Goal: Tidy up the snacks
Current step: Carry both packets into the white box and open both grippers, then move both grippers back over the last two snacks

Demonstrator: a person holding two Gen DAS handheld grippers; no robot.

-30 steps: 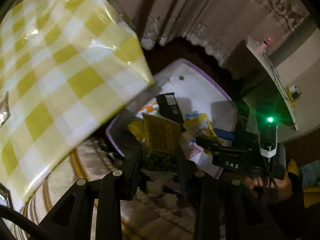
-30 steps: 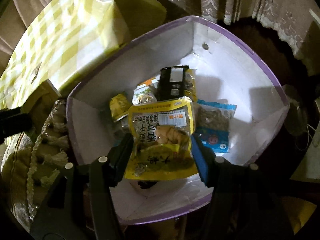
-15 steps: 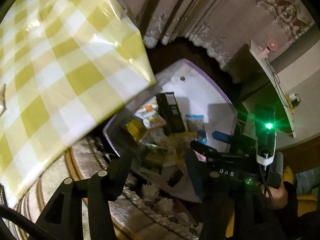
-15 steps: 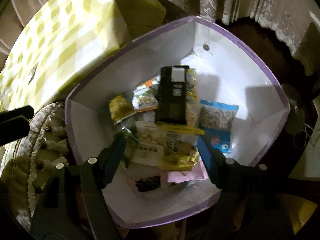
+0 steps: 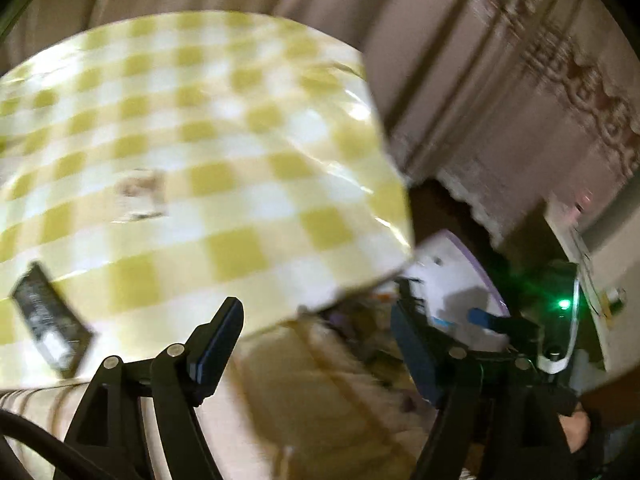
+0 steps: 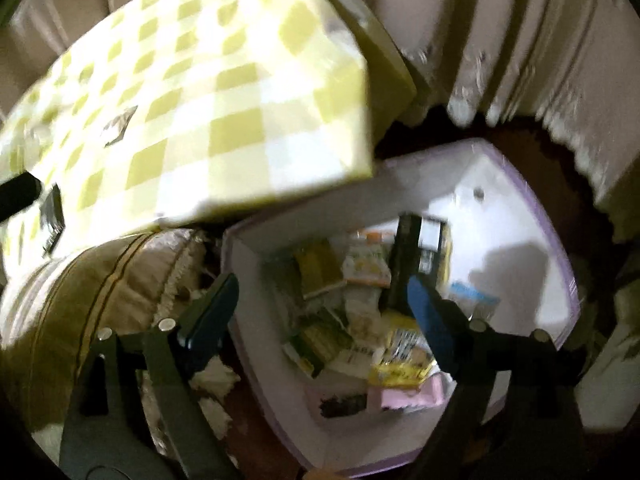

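Observation:
A white box with a purple rim (image 6: 552, 248) stands on the floor and holds several snack packs, among them a yellow pack (image 6: 400, 356) and a tall black pack (image 6: 420, 256). My right gripper (image 6: 320, 312) is open and empty, over the box's near left side. My left gripper (image 5: 316, 344) is open and empty, pointing at the edge of the yellow-checked table (image 5: 200, 152). A black snack pack (image 5: 50, 320) lies on the table at left; it also shows in the right wrist view (image 6: 52, 216). The box also shows in the left wrist view (image 5: 460, 264). The right gripper's device with its green light (image 5: 560, 332) shows there too.
A beige fringed cushion or seat (image 6: 80, 300) lies between table and box. Curtains (image 5: 500, 80) hang behind. A small flat wrapper (image 5: 140, 196) lies on the tablecloth. Both views are motion-blurred.
Both grippers dropped their packs into the box and opened. Both views have swung left, toward the table; the left gripper now faces the tabletop with the black pack.

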